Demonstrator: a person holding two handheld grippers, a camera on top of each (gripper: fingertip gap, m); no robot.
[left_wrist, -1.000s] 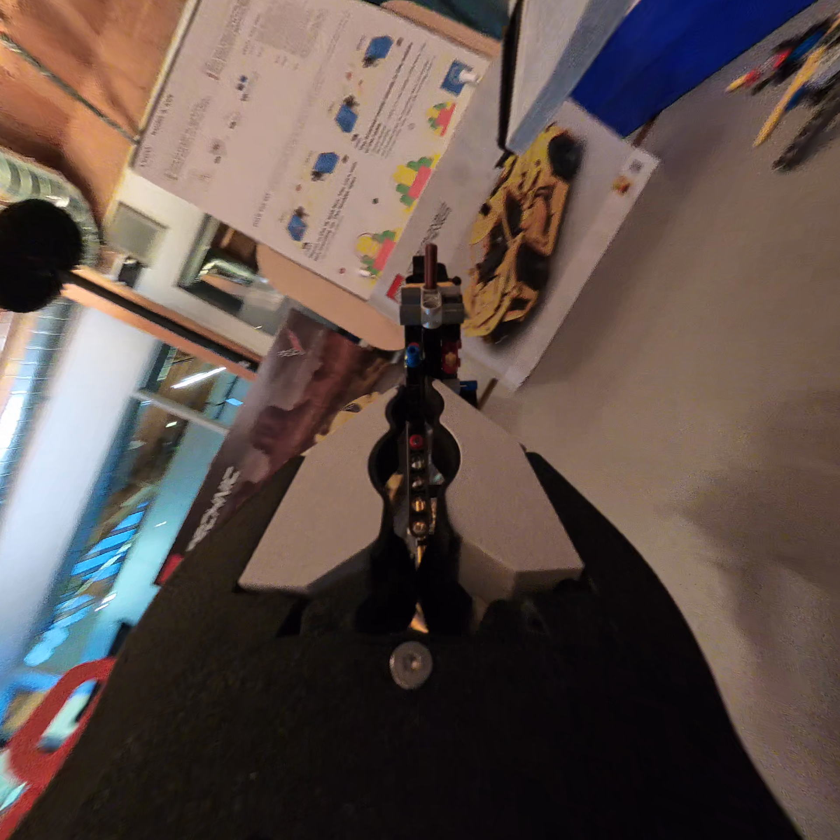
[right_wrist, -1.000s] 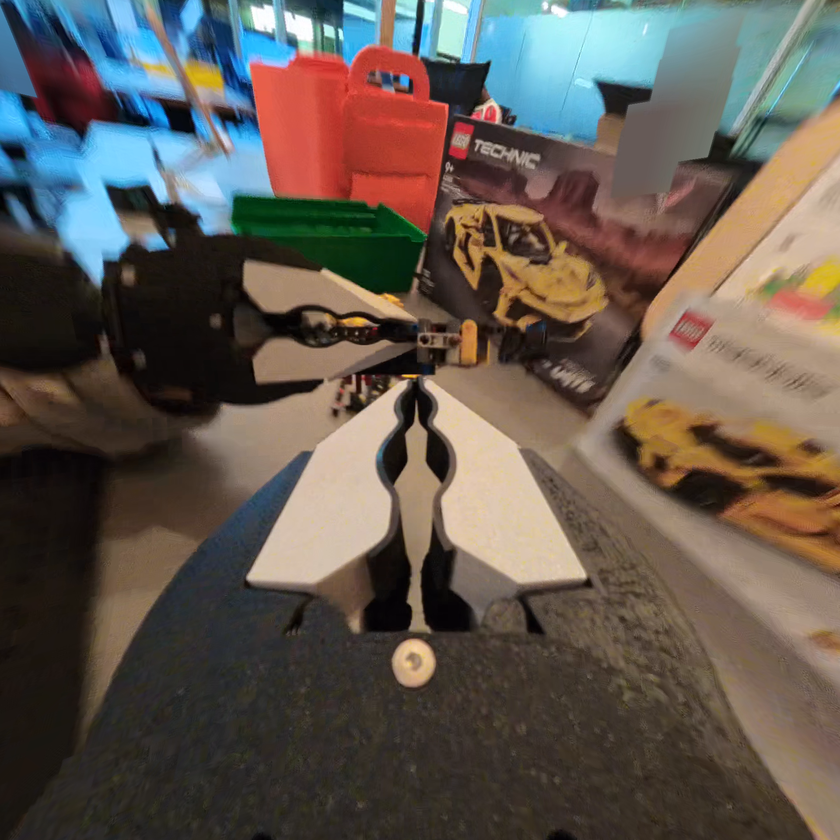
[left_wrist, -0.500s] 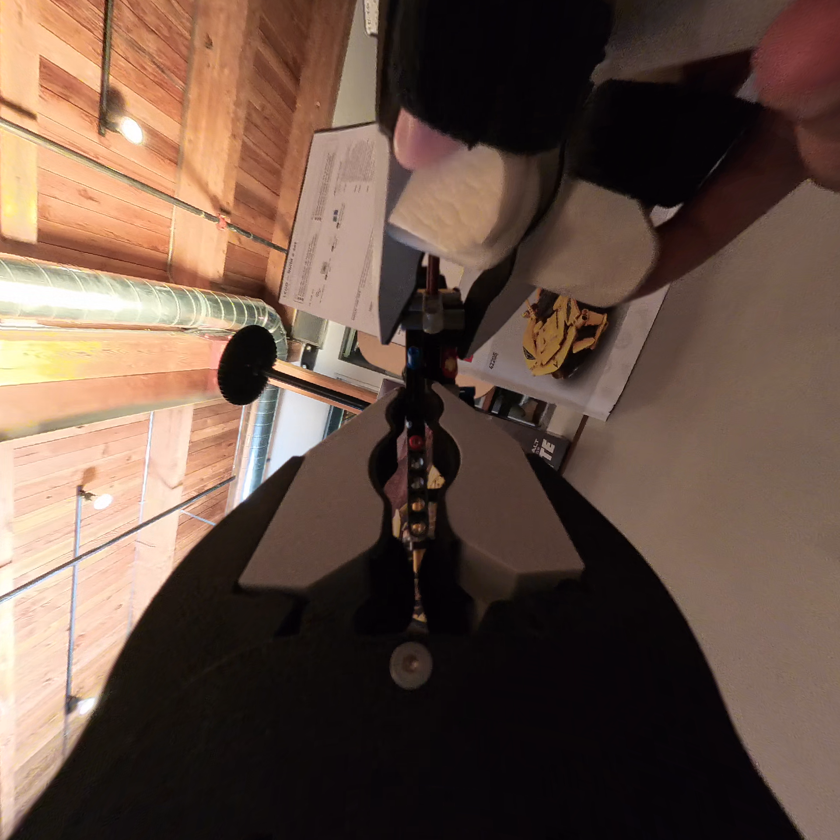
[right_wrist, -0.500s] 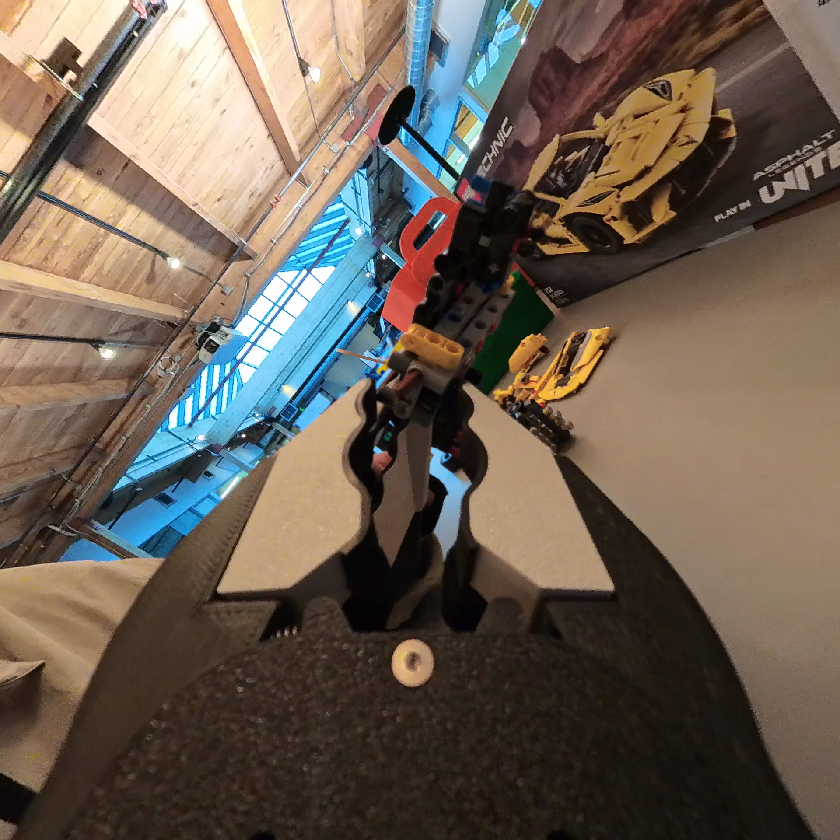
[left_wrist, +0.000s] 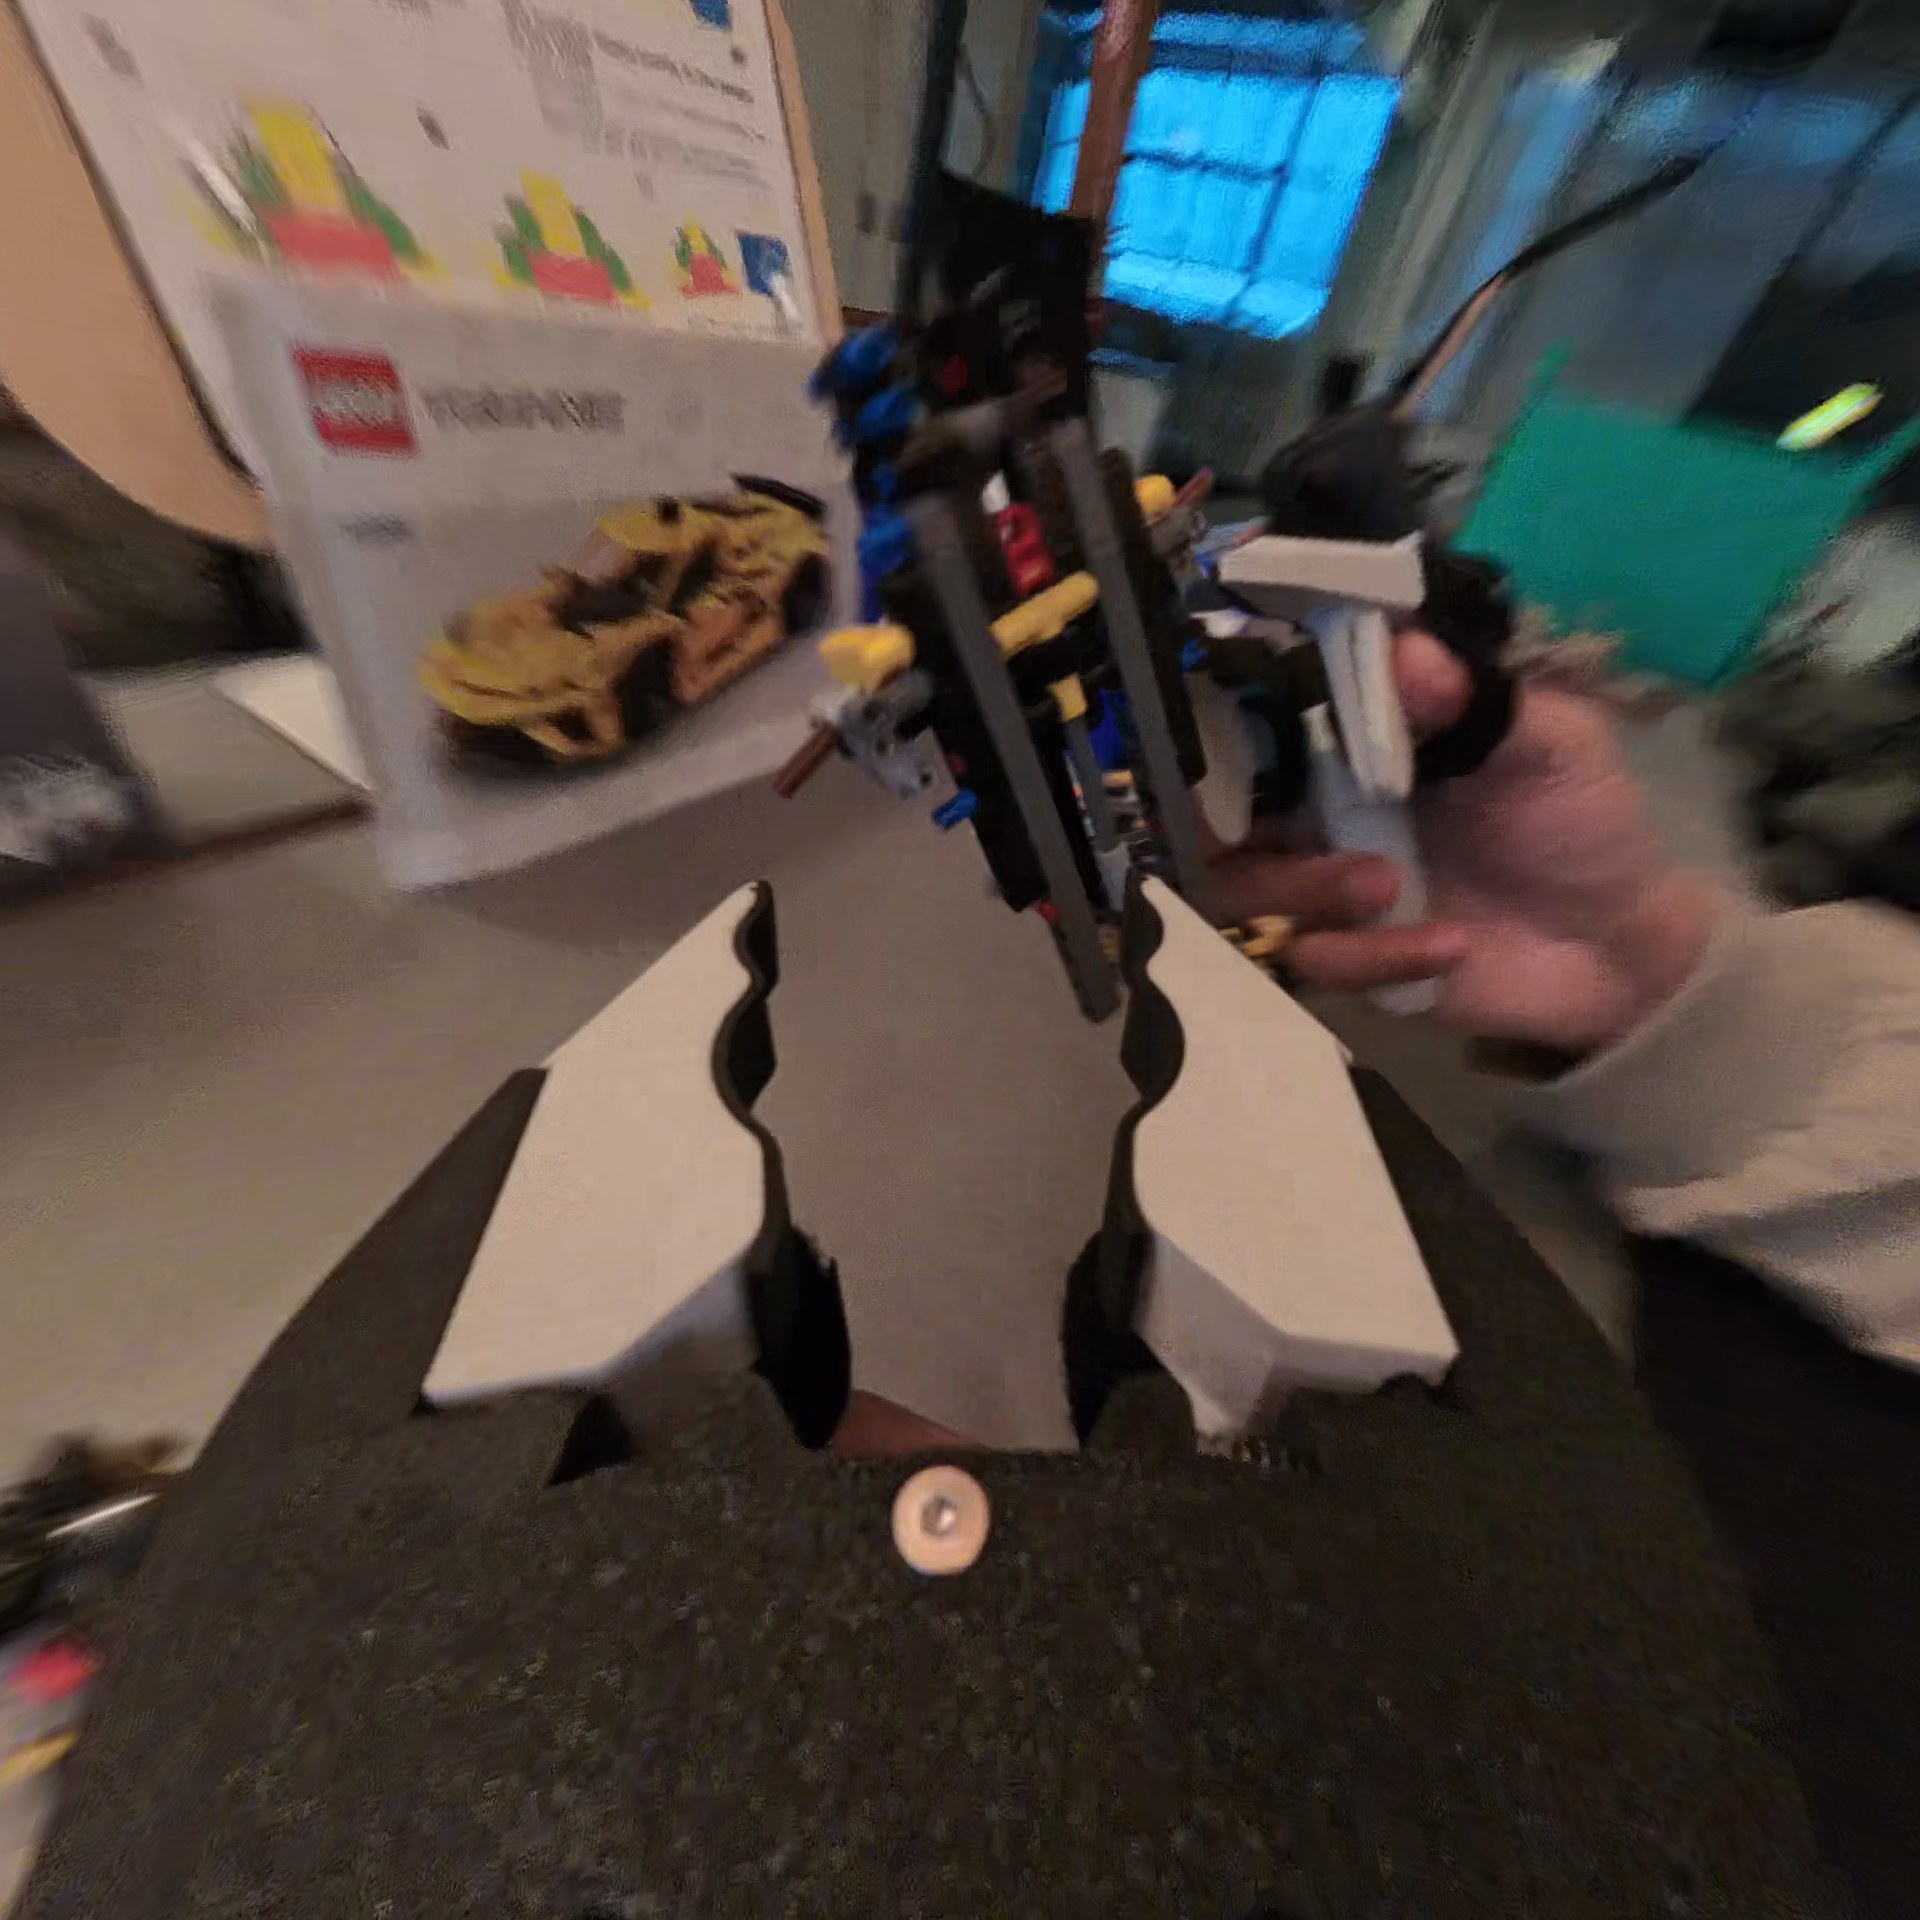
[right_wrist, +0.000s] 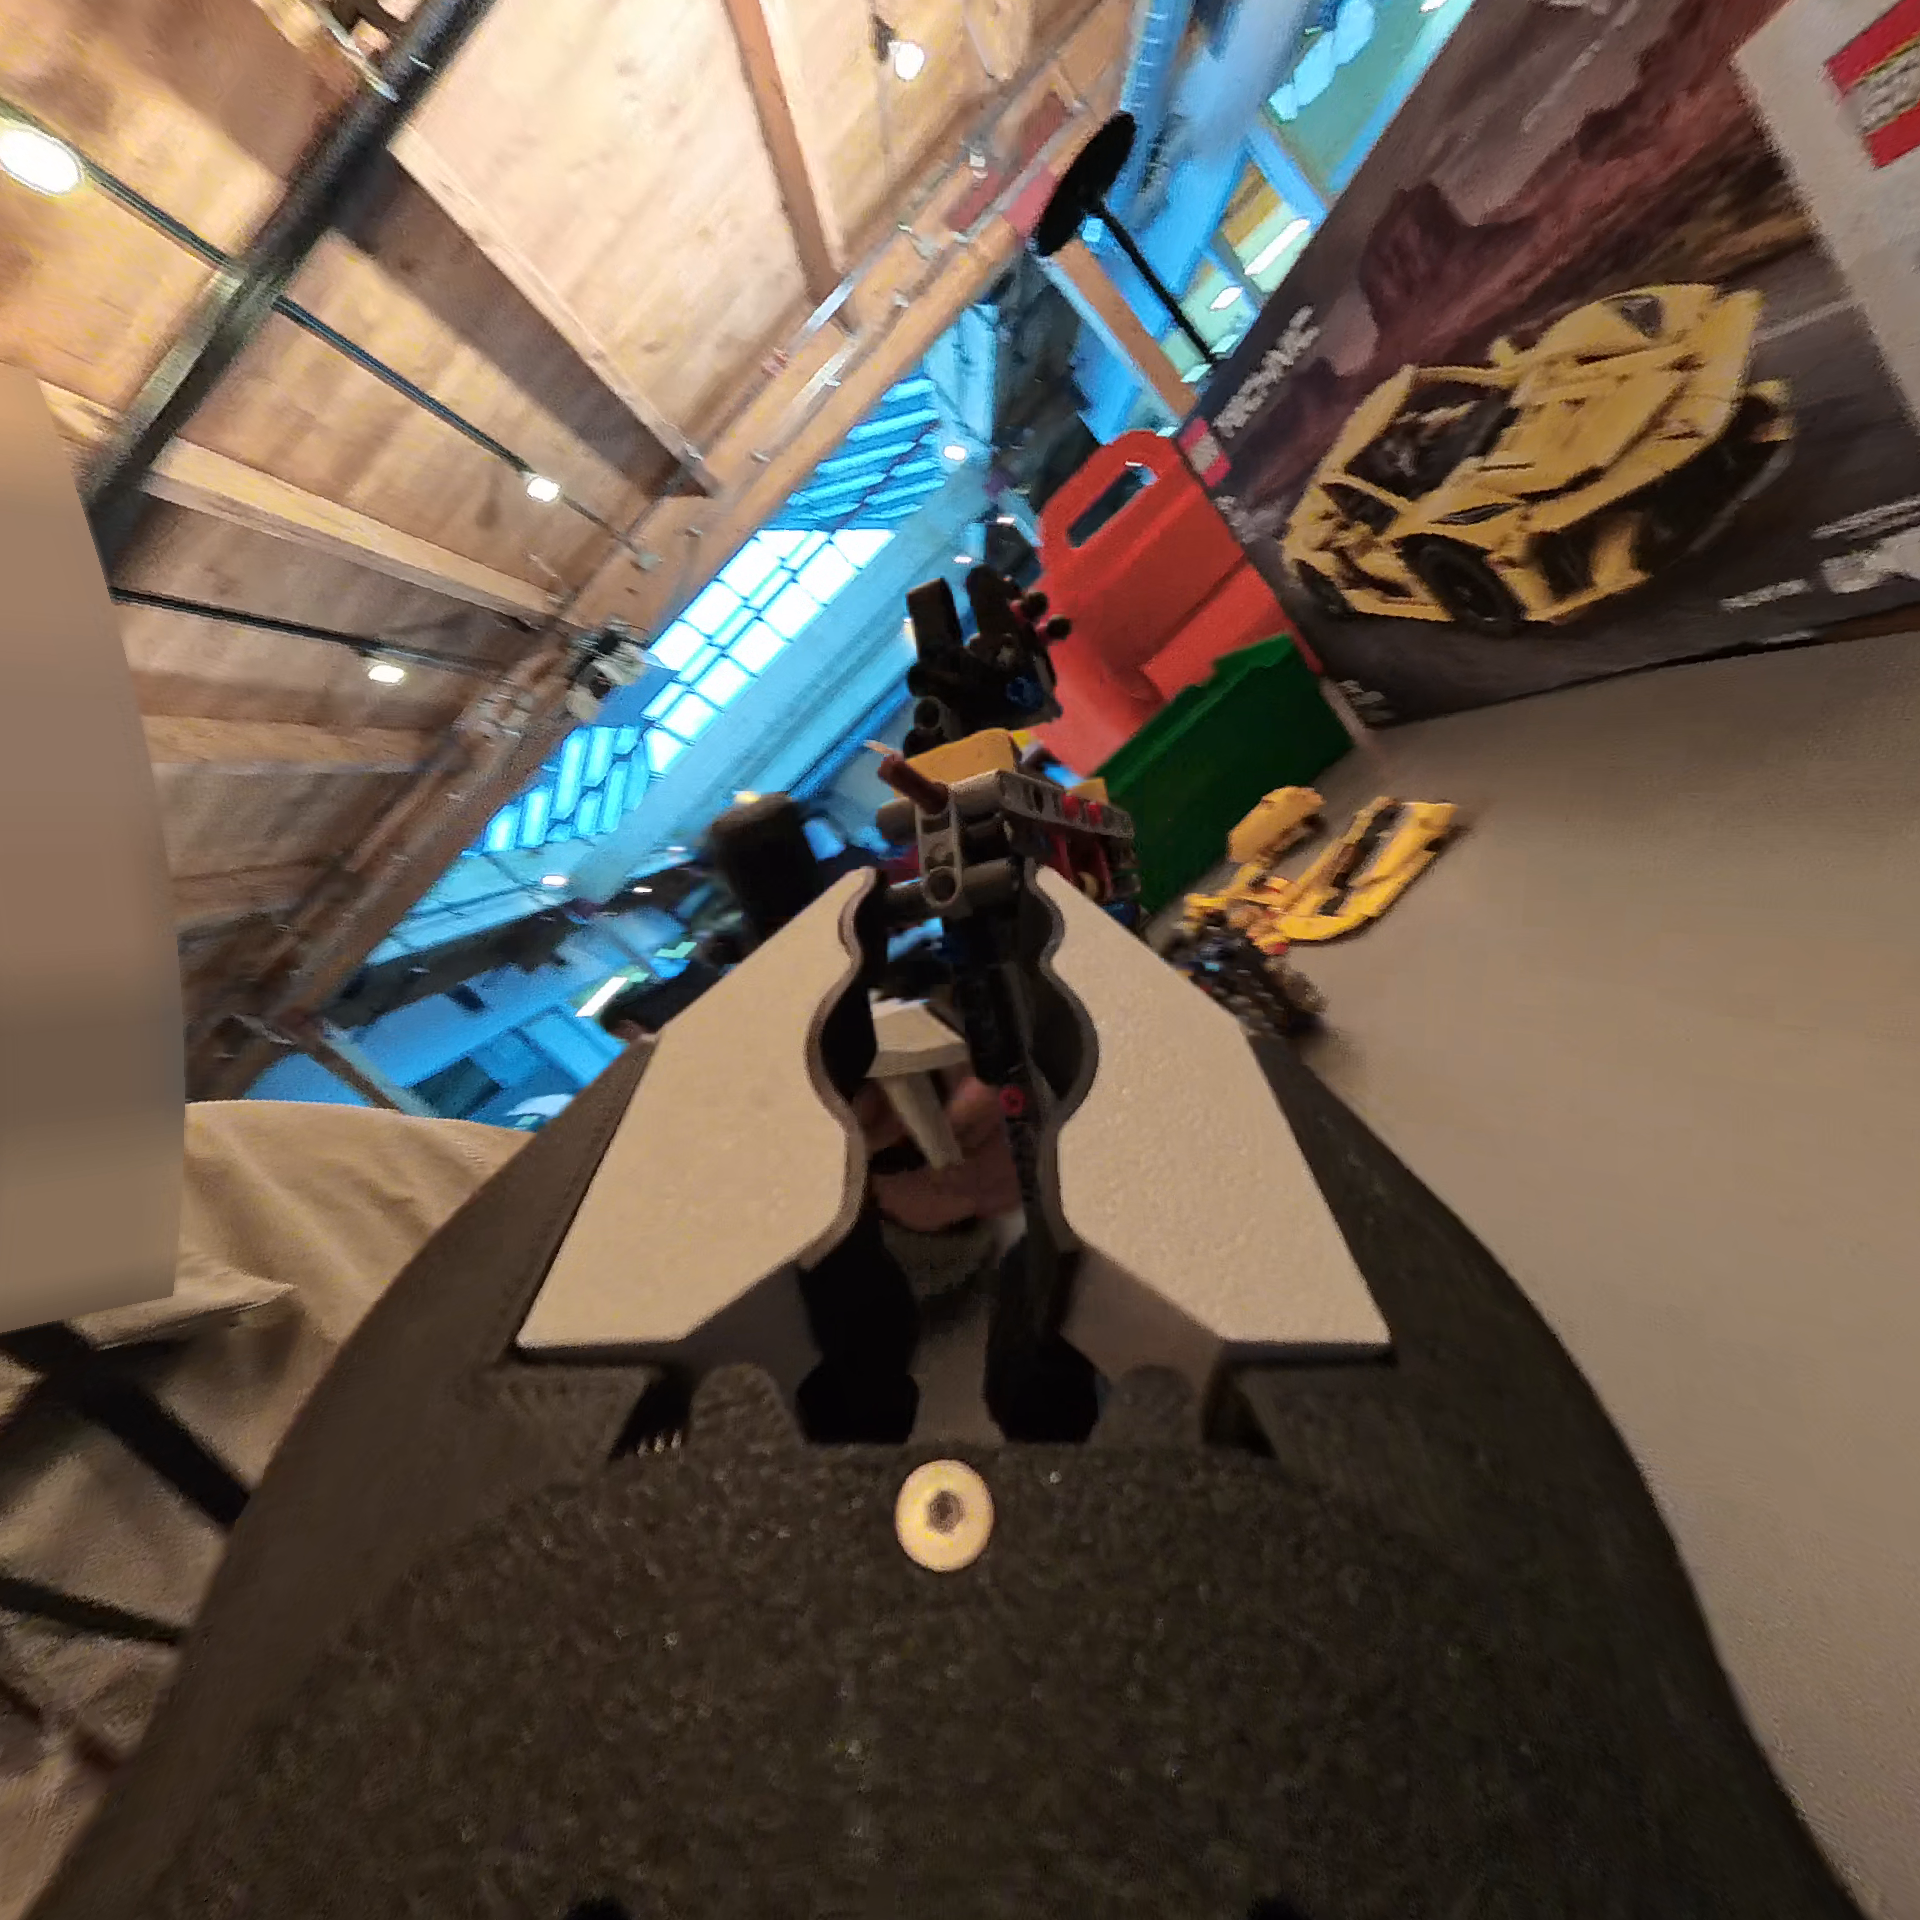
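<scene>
Fingers of the left gripper (left_wrist: 948, 914) are standing wide apart with nothing between them, only the grey tabletop (left_wrist: 260, 1060) showing through the gap. Just ahead, a tall black, grey, yellow and blue toy-brick assembly (left_wrist: 1023, 665) is hanging upright, its lower end sitting close beside the inner edge of the gripper's right-hand finger; the blur is hiding whether they touch. A bare hand with a pale sleeve (left_wrist: 1538, 894) is showing at the right of that view, wrapped around the other tool.

In the right wrist view, the right gripper (right_wrist: 954, 894) is clamping that same brick assembly (right_wrist: 987, 831), its fingers closing on the dark beam that is running down between them. A brown axle and yellow piece are poking out above the fingertips.

Behind the assembly, a white instruction booklet picturing a yellow car (left_wrist: 561, 582) is leaning upright. A dark cardboard box picturing a yellow car (right_wrist: 1538, 457), a red plastic container (right_wrist: 1132, 582) and a green plastic bin (right_wrist: 1226, 748) are standing along the table's far edge, with loose yellow brick panels (right_wrist: 1320, 873) lying near the bin.
</scene>
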